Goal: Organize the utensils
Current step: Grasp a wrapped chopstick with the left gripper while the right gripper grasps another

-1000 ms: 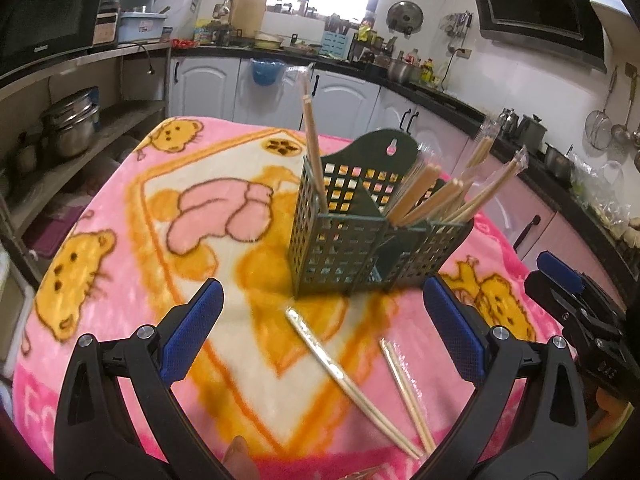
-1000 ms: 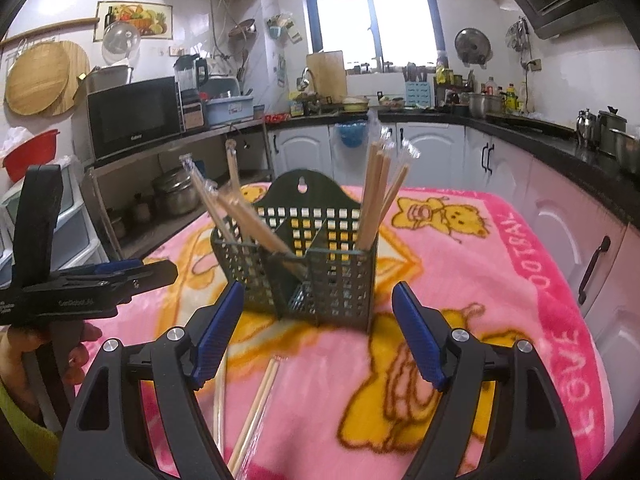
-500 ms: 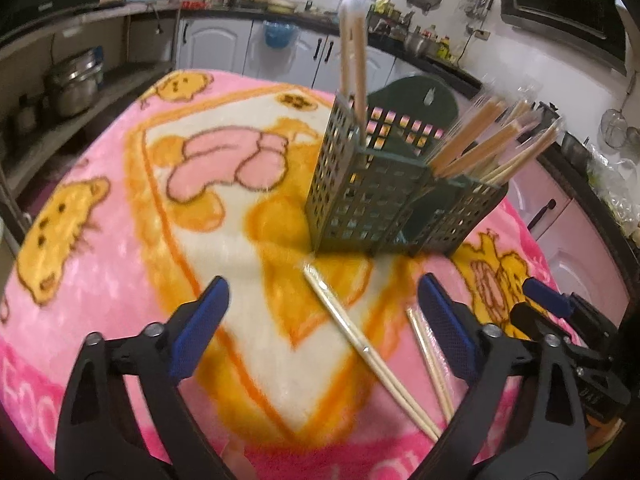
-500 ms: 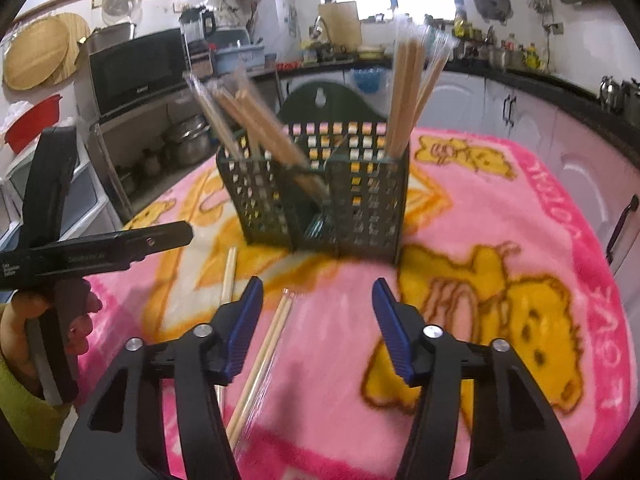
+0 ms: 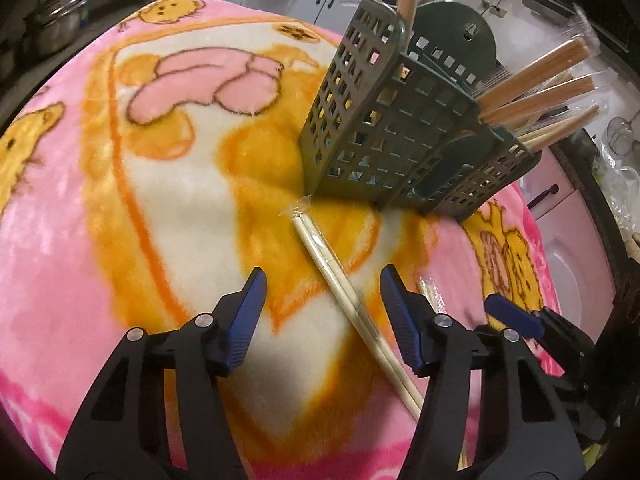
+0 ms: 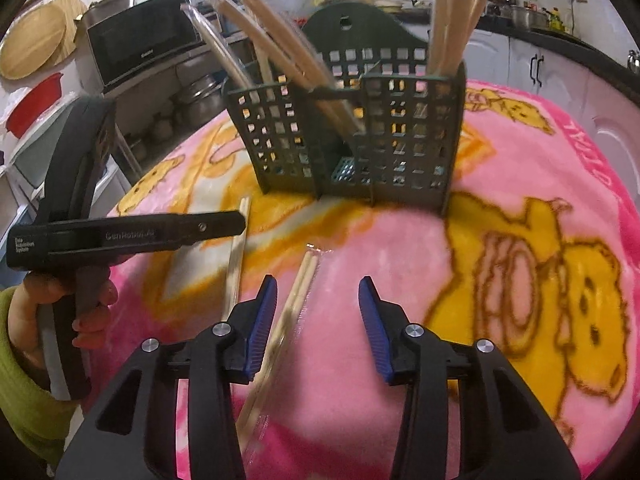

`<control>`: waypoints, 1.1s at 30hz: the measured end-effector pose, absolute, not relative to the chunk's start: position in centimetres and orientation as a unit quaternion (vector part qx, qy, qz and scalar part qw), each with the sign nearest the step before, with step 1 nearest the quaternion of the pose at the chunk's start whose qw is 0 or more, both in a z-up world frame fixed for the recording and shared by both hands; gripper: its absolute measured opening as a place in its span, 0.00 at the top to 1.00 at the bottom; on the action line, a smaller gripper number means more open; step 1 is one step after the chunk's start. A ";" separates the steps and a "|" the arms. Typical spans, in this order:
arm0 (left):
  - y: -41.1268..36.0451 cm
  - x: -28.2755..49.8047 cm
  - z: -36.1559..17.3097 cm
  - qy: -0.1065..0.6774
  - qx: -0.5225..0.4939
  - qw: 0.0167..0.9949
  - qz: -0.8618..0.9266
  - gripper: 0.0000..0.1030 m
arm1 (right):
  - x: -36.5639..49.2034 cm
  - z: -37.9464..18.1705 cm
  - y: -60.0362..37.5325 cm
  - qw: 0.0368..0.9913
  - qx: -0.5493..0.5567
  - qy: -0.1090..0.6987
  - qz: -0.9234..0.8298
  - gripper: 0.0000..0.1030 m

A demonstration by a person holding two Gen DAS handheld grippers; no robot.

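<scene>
Both tools are black plastic clamps with blue ribbed pads and round silver screws. The left gripper has small white printed letters on its side bar. The hand comes from a green sleeve.

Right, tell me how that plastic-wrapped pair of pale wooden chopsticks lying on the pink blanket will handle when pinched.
The plastic-wrapped pair of pale wooden chopsticks looks thin and straight, so probably stiff and light. Its clear sleeve may slip against the pads. Lying flat on the plush pink blanket, it probably won't roll, though it may sink slightly as the left gripper closes.
</scene>
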State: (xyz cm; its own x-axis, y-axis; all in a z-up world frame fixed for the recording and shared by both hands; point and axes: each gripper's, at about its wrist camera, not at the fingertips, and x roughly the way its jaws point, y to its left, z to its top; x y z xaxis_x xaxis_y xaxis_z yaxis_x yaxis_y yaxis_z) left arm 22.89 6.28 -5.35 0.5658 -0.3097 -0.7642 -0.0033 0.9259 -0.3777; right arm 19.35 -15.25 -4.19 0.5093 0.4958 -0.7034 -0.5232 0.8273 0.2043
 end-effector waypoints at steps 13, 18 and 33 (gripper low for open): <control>5.9 26.4 -5.9 0.475 -0.155 0.864 -0.066 0.66 | 23.0 -6.0 -12.3 0.845 -0.030 0.448 0.290 0.62; 6.1 27.0 -6.1 0.473 -0.154 0.866 -0.058 0.74 | 23.6 -6.2 -11.8 0.852 -0.050 0.442 0.277 0.75; 6.7 26.7 -6.2 0.466 -0.146 0.871 -0.048 0.90 | 22.3 -3.5 -17.5 0.865 0.069 0.404 0.291 0.89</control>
State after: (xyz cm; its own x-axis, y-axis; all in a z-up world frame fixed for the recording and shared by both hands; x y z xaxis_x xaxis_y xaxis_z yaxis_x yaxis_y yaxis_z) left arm 26.70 6.68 -6.21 0.5607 -0.2194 -0.7984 -0.0532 0.9527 -0.2992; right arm 22.34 -17.53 -3.49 0.5044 0.5591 -0.6580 -0.4470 0.8211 0.3550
